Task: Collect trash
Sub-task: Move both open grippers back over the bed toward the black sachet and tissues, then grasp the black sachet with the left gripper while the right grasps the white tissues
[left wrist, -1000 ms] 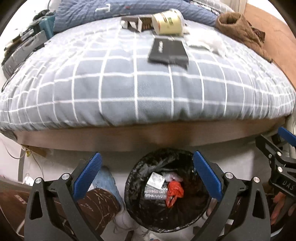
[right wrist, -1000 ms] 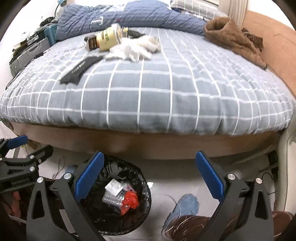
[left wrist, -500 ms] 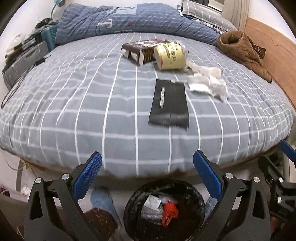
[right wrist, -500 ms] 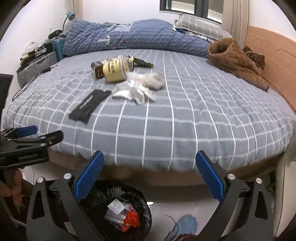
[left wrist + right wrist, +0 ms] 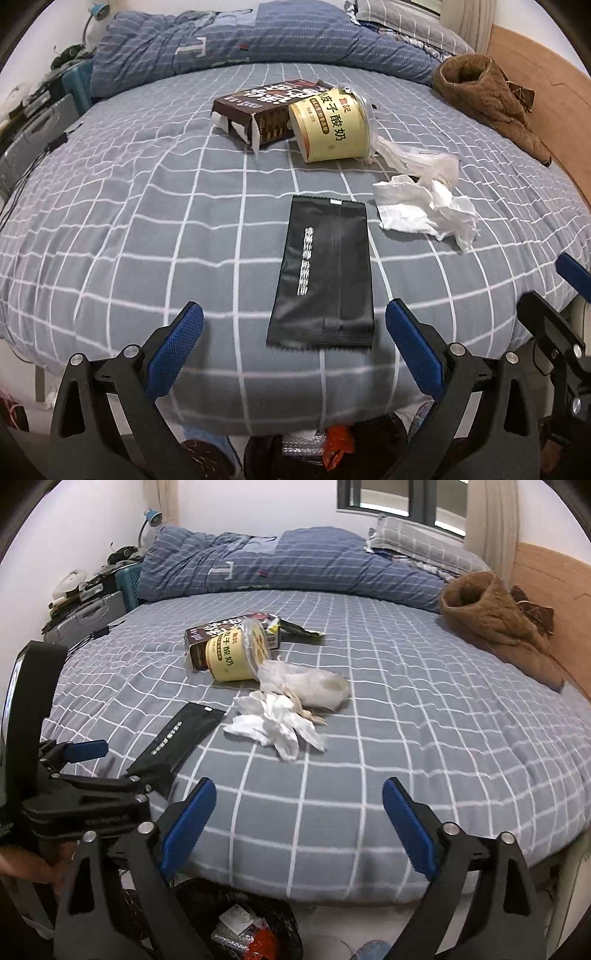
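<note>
Both pairs of jaws stand spread with nothing between them: the left gripper [image 5: 294,332] frames the near end of the black pouch [image 5: 325,273] without its pads touching it, and the right gripper [image 5: 299,812], whose jaws have just been closing a little, is empty over bare checked bedspread [image 5: 424,716]. The rest of the trash lies further up the bed: crumpled white tissue [image 5: 277,723] just right of the pouch, a yellow yogurt cup [image 5: 332,129] on its side touching a dark carton [image 5: 258,110], and what looks like a clear plastic bag [image 5: 310,683] by the cup's mouth, though blur makes that uncertain. The black-lined bin [image 5: 240,923], already holding some scraps, sits on the floor below the bed's edge. The step in hand reads as reaching for the next piece. The pouch is flat and slick, so the left gripper would do best to come down over its near short edge, press one pad into the soft bedding under it and pinch across the thin way, not the broad face. The tissue suits the right gripper: a plain pinch on the tallest bunch. The left gripper points steeply down at the pouch; the right is tilted less, looking across the bed, with the left gripper at its lower left.
</note>
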A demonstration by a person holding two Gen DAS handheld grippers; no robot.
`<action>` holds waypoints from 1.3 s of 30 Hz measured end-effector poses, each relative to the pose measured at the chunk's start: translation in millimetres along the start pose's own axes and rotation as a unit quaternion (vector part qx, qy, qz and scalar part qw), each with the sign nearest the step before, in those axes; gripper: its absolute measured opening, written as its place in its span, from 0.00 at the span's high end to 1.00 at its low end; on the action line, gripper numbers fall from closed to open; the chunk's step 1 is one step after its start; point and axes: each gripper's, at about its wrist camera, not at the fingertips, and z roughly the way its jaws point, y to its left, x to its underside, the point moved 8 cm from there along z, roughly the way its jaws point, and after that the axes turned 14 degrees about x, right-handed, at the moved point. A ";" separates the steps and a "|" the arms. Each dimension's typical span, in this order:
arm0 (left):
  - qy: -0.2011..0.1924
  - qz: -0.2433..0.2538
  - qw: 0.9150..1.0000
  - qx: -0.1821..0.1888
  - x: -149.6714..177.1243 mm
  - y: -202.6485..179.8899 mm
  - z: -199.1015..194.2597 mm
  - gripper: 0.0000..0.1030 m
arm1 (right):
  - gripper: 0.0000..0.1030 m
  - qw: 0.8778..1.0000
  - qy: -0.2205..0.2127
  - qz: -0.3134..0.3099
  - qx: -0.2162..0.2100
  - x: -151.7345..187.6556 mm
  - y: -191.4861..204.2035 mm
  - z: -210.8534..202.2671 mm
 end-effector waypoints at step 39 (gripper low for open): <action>0.023 0.014 1.000 0.011 -25.9 -2.4 28.7 0.57 | 0.90 0.997 0.045 -0.022 -0.050 -21.8 24.6 55.6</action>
